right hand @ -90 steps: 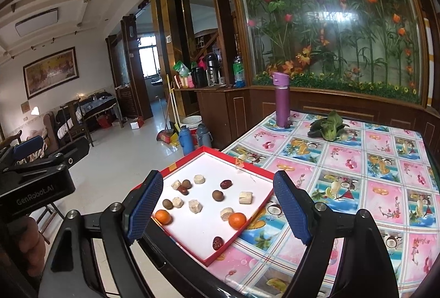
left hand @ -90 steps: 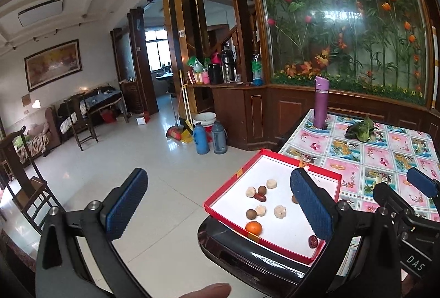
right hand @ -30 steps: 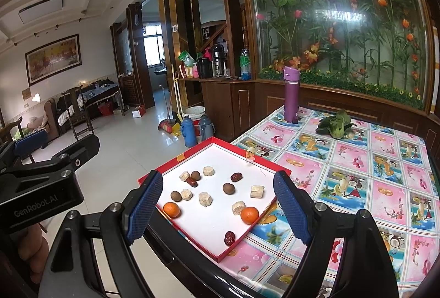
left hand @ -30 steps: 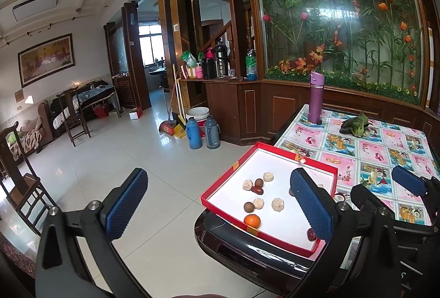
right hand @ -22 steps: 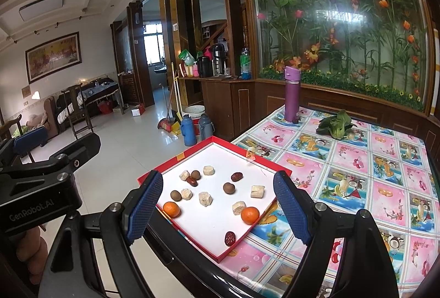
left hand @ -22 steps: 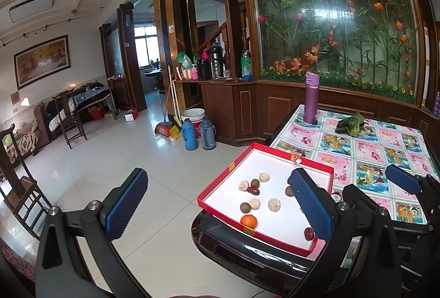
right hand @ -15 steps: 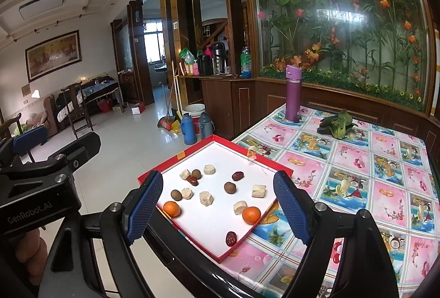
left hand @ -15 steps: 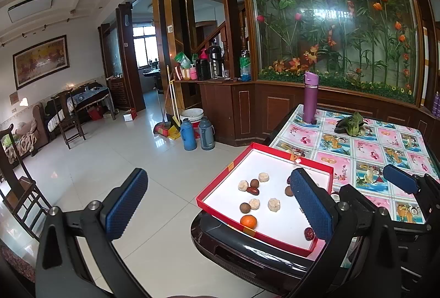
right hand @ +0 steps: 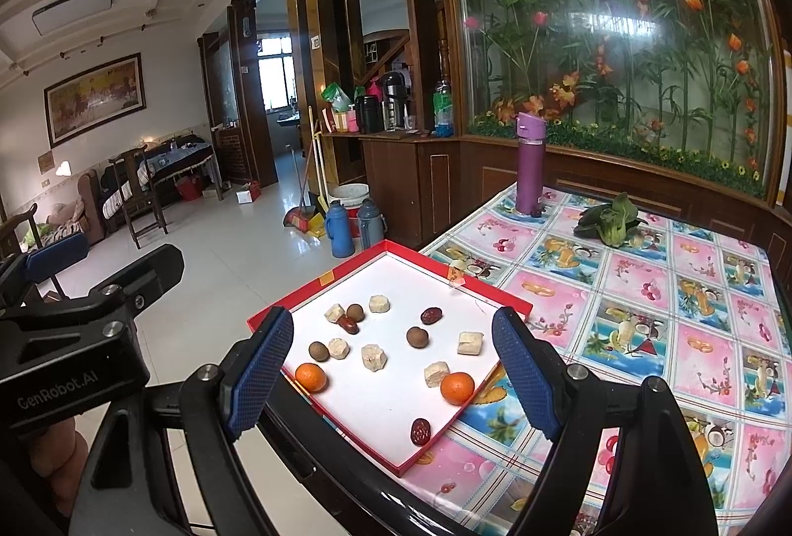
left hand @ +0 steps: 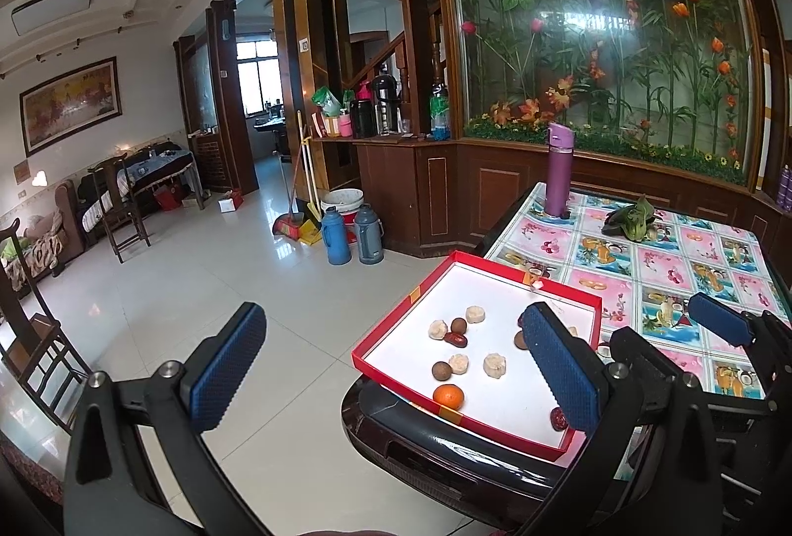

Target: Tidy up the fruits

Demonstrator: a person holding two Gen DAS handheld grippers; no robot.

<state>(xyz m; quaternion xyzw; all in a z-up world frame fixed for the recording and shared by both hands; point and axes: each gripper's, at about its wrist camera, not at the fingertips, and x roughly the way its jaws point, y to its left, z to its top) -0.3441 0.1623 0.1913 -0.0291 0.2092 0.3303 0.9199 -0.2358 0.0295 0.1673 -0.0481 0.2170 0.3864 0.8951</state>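
- the table wears a glossy cloth of pink and blue fruit squares, with a dark rounded rim at the near corner.
- a red tray with a white floor sits at that corner, its near edge close to the rim.
- the fruits lie loose in the tray: two oranges toward the near side, brown round ones, dark red dates and pale chunks scattered apart; what the chunks are i can't quite tell.
- a purple flask stands upright at the far end, a leafy green lying near it.
- behind the table runs wood panelling under a glass wall of painted flowers.
- the floor is shiny white tile, with two thermoses and a broom by the counter.
- the left gripper hangs off the table's corner, jaws wide, holding nothing.
- the right gripper hovers short of the tray, jaws wide and empty.
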